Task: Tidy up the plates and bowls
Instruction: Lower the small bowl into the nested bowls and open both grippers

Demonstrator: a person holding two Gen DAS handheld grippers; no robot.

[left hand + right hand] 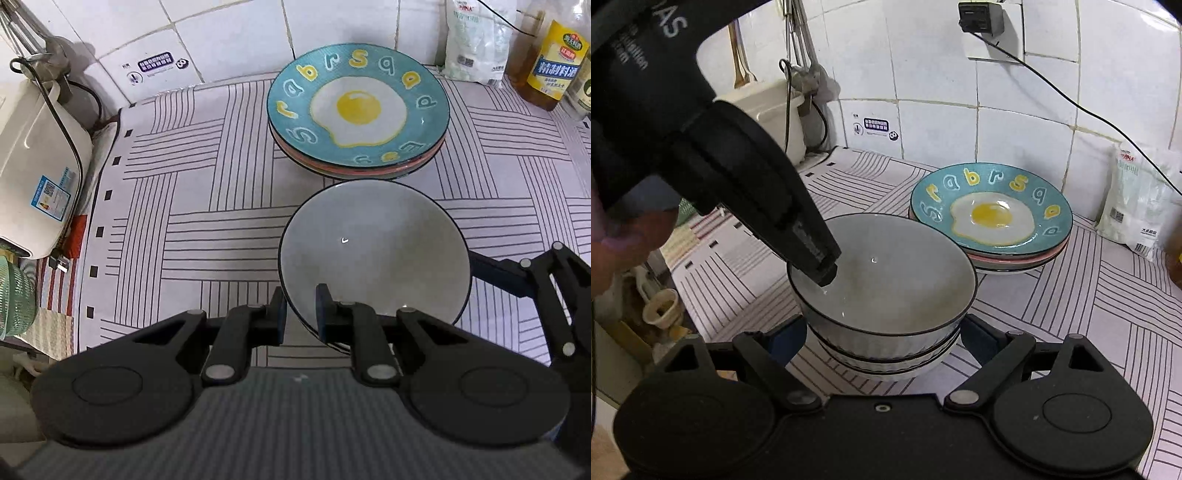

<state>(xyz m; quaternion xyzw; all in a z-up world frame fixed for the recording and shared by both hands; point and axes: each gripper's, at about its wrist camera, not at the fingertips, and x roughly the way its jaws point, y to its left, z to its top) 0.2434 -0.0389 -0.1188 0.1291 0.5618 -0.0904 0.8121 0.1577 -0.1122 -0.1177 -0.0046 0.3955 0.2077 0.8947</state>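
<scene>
Left claw [301, 314] pinches the grey bowl's [373, 251] rim; right claw [882, 332] stands wide around the bowl stack [886, 354].

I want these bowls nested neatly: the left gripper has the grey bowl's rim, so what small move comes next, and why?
Probably open the left gripper and let go: the grey bowl it pinches already appears nested on the bowl stack, beside the plate stack. The right gripper is open around the stack.
</scene>
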